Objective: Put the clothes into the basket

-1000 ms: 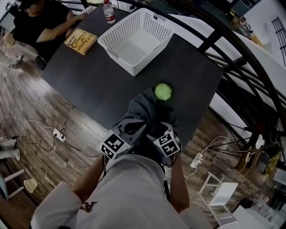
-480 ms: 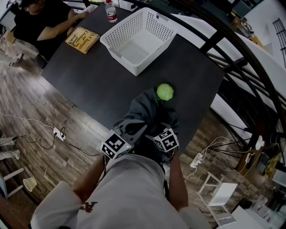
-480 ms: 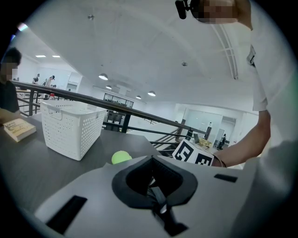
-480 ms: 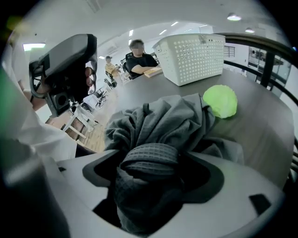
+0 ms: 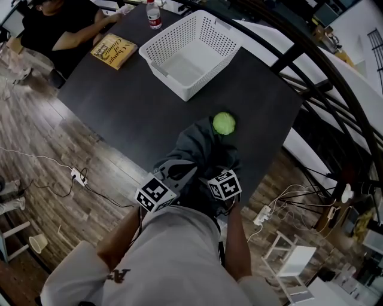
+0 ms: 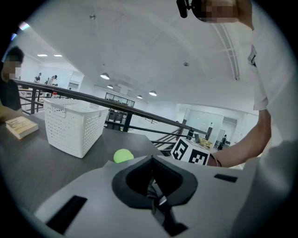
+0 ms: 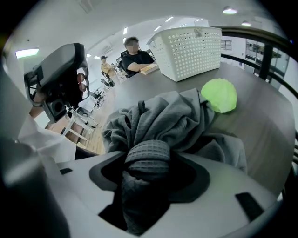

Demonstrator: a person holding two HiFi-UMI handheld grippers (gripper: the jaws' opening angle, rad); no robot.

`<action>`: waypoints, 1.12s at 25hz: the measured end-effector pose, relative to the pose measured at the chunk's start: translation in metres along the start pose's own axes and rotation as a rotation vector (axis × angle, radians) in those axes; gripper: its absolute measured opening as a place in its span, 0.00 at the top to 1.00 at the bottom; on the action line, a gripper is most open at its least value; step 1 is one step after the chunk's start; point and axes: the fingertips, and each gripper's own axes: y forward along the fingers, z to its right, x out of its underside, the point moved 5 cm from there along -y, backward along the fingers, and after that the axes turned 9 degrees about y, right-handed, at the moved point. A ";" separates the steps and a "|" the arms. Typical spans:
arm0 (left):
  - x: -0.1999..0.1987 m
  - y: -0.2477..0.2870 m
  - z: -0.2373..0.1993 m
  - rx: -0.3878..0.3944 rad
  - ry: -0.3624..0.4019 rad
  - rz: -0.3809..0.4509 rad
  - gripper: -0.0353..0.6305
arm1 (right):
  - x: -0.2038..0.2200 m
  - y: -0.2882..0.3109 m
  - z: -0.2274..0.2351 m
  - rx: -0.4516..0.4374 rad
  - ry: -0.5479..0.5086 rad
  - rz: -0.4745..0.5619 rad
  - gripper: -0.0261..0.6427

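Observation:
A heap of grey clothes [image 5: 200, 140] lies at the near edge of the black table [image 5: 131, 101], with a green ball [image 5: 224, 123] touching its far side. The white basket [image 5: 161, 75] stands empty at the far end. My right gripper [image 5: 216, 172] points down into the heap; its jaws have just been closing, and a fold of grey waffle cloth [image 7: 148, 160] is bunched between them. My left gripper [image 5: 179, 170] hovers beside it over the heap's left edge, shut and empty [image 6: 158, 202]. The left gripper view shows the basket [image 6: 74, 128] and ball [image 6: 123, 155] ahead.
A book [image 5: 114, 51] and a bottle [image 5: 154, 16] lie at the table's far left corner, where a person [image 5: 54, 24] sits. A dark railing [image 5: 311, 54] runs along the right. Cables and a power strip [image 5: 78, 177] lie on the wooden floor.
The right gripper has rolled a little and sunk into the clothes. The left gripper has stayed put.

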 end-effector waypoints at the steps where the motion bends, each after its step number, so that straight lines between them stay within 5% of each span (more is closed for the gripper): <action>1: 0.000 0.000 0.000 -0.001 0.000 0.000 0.94 | 0.000 -0.001 0.001 -0.003 0.012 0.008 0.56; 15: 0.000 -0.006 0.004 -0.016 0.008 0.009 0.94 | -0.007 -0.022 -0.005 -0.111 0.143 0.151 0.59; 28: -0.014 -0.024 0.007 -0.086 0.023 0.045 0.94 | -0.032 -0.054 -0.031 -0.226 0.139 0.306 0.59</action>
